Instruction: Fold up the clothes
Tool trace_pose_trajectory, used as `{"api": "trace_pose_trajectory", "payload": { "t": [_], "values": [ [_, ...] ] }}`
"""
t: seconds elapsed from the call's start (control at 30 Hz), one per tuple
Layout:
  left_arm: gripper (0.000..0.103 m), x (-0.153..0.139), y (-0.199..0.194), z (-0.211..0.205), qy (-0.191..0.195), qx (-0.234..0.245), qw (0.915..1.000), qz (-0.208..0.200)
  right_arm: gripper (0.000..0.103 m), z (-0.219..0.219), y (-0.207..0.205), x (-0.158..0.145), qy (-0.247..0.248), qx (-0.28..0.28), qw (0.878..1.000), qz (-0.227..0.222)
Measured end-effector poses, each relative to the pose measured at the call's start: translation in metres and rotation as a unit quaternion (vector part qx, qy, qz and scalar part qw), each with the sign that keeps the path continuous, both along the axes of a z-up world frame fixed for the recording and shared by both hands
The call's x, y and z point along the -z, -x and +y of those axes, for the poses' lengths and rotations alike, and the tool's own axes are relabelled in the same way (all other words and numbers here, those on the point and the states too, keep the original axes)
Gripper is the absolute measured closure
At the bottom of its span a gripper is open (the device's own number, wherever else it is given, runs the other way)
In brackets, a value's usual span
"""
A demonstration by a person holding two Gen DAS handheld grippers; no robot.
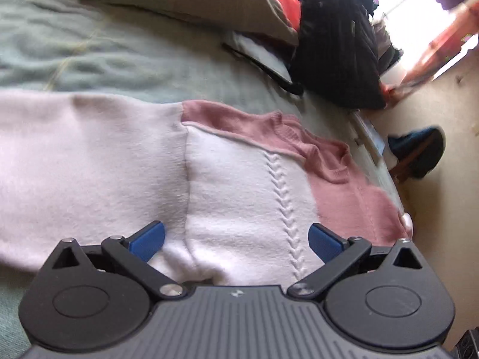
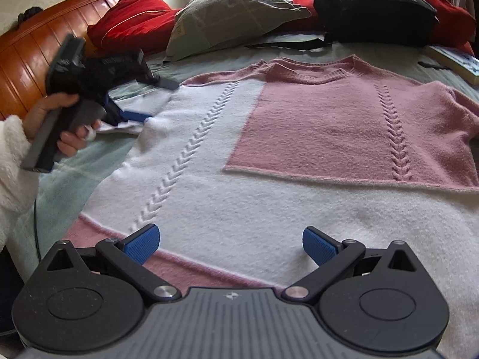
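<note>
The pink-and-white knitted sweater (image 2: 269, 155) lies spread flat on the bed's pale green cover (image 2: 89, 161), its neckline toward the pillows and its pink-banded hem nearest the right wrist camera. A raised braid pattern runs down each side of the front. One white sleeve extends sideways across the cover (it fills the left half of the left wrist view).

The right gripper (image 2: 231, 245) hovers low over the hem with its jaws spread wide; the blue pads (image 2: 142, 246) hold nothing, and whether they touch the knit cannot be told.

The left gripper (image 1: 236, 240) is also wide open in its own view, poised over the seam where the sleeve joins the body, with fabric lying between the pads but not pinched. From the right wrist view, the same tool is seen at the sweater's far left edge, gripped by a hand (image 2: 64, 125) in a fluffy white sleeve (image 2: 12, 161), its blue tip low against the white fabric there.

Beyond the neckline sit a grey pillow (image 2: 236, 12), a red cushion (image 2: 131, 18) and a black backpack (image 2: 368, 6). A wooden headboard (image 2: 33, 48) stands at the left.
</note>
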State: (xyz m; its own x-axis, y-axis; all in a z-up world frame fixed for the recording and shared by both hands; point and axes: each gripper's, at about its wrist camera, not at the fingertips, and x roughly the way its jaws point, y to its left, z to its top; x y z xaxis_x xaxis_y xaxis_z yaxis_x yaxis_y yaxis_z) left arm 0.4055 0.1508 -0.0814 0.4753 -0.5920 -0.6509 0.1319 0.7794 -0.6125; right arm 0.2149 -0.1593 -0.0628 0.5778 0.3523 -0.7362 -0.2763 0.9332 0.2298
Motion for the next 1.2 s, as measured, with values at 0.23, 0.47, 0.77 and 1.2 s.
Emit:
{"api": "trace_pose_trajectory", "payload": {
  "t": [0.23, 0.47, 0.77, 1.2],
  "values": [
    [0.001, -0.031, 0.018, 0.038, -0.021, -0.022, 0.9993, -0.019, 0.0, 0.013, 0.007, -0.004, 0.017, -0.002, 1.0, 0.001],
    [0.001, -0.012, 0.02, 0.126, -0.005, -0.118, 0.9929, 0.01, 0.0, 0.03, 0.01, -0.005, 0.024, -0.011, 1.0, 0.002],
    [0.001, -0.026, 0.056, 0.183, 0.026, -0.16, 0.9866, -0.018, 0.0, 0.039, 0.007, 0.004, 0.04, -0.008, 0.999, 0.017],
    [0.001, -0.009, 0.055, 0.222, 0.02, -0.216, 0.9761, -0.009, 0.0, 0.052, 0.005, 0.004, 0.06, -0.017, 0.998, 0.022]
  ]
}}
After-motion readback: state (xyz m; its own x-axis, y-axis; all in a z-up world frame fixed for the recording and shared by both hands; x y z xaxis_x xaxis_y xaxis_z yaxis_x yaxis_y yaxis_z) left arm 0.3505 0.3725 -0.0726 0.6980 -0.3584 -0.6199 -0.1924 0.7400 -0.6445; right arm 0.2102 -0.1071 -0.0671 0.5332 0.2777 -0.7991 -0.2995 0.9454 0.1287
